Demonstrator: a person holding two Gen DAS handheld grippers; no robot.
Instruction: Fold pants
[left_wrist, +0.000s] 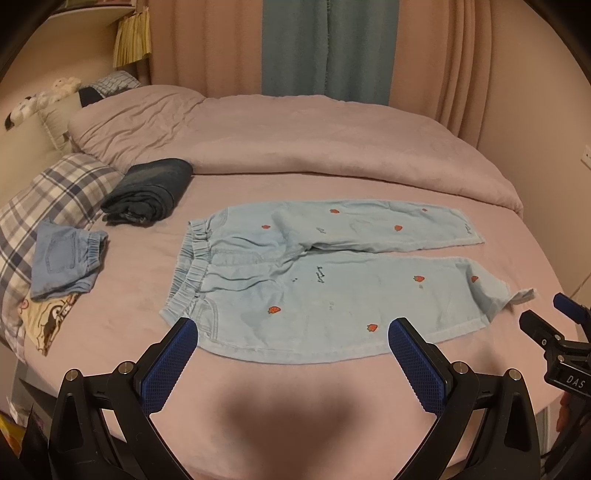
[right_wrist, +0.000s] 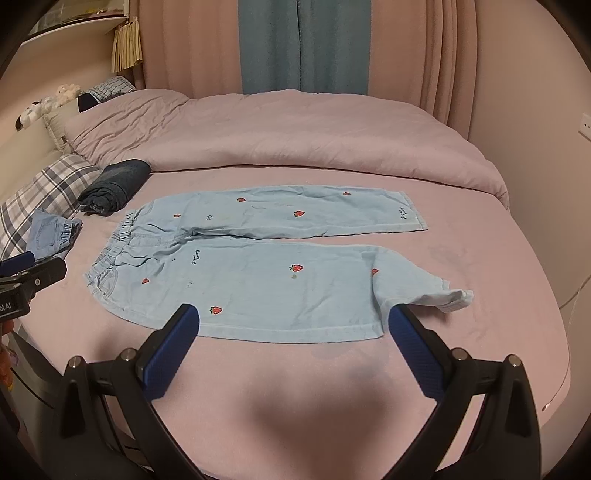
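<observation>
Light blue pants (left_wrist: 295, 280) (right_wrist: 258, 266) with red strawberry prints lie flat on the pink bed, waistband to the left, both legs stretched to the right. The near leg's cuff is creased and partly turned over. My left gripper (left_wrist: 291, 328) hovers open above the near edge of the pants, close to the waist end. Over the near leg's lower edge, toward the cuff, my right gripper (right_wrist: 293, 315) is open too. Neither holds anything. Each gripper shows at the edge of the other's view, the right gripper (left_wrist: 554, 325) and the left gripper (right_wrist: 26, 269).
A folded dark denim garment (left_wrist: 151, 192) and small folded blue shorts (left_wrist: 66, 258) lie left of the pants beside a plaid pillow (left_wrist: 48, 199). A bunched pink duvet (left_wrist: 295, 140) covers the far half of the bed. Curtains hang behind. Bare pink sheet (right_wrist: 480, 332) lies in front and right.
</observation>
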